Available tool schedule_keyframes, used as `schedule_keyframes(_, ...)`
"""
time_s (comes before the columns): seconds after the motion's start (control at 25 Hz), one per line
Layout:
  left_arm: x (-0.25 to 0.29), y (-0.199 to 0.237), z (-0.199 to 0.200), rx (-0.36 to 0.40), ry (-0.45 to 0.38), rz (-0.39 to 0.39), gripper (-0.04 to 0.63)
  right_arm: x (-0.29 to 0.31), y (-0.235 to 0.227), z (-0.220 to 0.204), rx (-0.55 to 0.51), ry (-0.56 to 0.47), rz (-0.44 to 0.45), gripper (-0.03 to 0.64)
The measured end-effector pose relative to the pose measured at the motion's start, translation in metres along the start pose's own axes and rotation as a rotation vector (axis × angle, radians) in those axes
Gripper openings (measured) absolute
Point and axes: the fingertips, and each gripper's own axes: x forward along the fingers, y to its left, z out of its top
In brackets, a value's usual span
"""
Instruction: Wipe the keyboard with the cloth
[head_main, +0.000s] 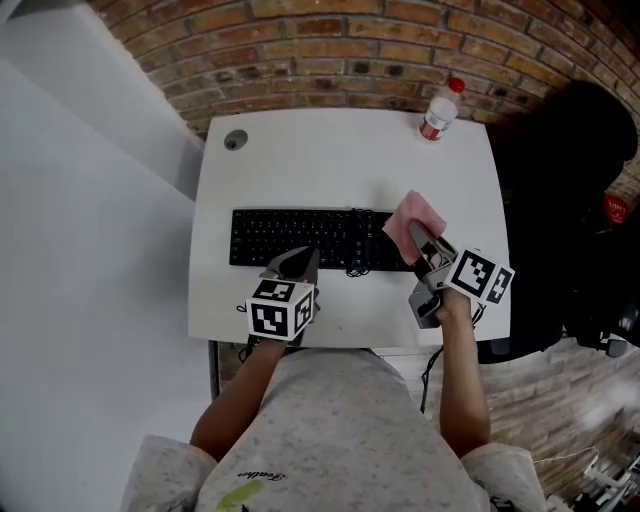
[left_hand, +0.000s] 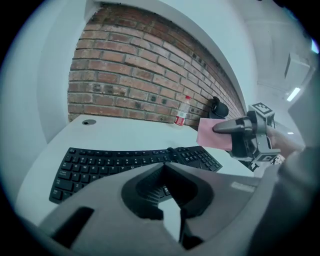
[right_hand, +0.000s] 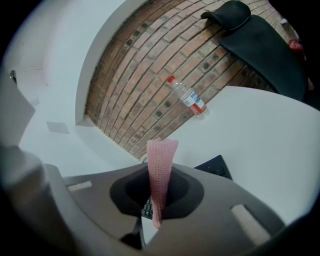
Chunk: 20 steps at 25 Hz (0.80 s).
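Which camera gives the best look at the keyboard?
The head view: the keyboard lies in full length from above, only its right end hidden by the cloth. The left gripper view shows most keys, though the left tongs cover the near edge. The right gripper view shows one corner.

Ahead of you, a red-brown brick wall (head_main: 350, 50) runs the full width behind the desk. The white table (head_main: 340, 160) stands with its far edge at the foot of that wall. Its top is matt, with a round cable grommet (head_main: 235, 141) near the far left corner. To your left, a plain white panel (head_main: 70, 220) closes that side. To your right, a bulky black seat (head_main: 565, 180) stands just beside the table edge; its exact form cannot be told. The floor (head_main: 545, 400) at lower right is pale wood-pattern plank, with loose cables (head_main: 600, 470) lying on it. One strip light (left_hand: 293, 93) is lit overhead on your right.
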Motion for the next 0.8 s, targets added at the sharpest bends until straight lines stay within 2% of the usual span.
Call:
schedule_keyframes(0.52, -0.058, 0.076, -0.013, -0.037, -0.026, 0.032, -0.005, 0.080, 0.117, -0.097, -0.075, 0.153, 0.121, 0.025)
schedule_keyframes(0.8, -0.091, 0.115, -0.023, -0.051, -0.029, 0.062, -0.005, 0.126, 0.170, -0.157, -0.075, 0.251, 0.197, 0.025)
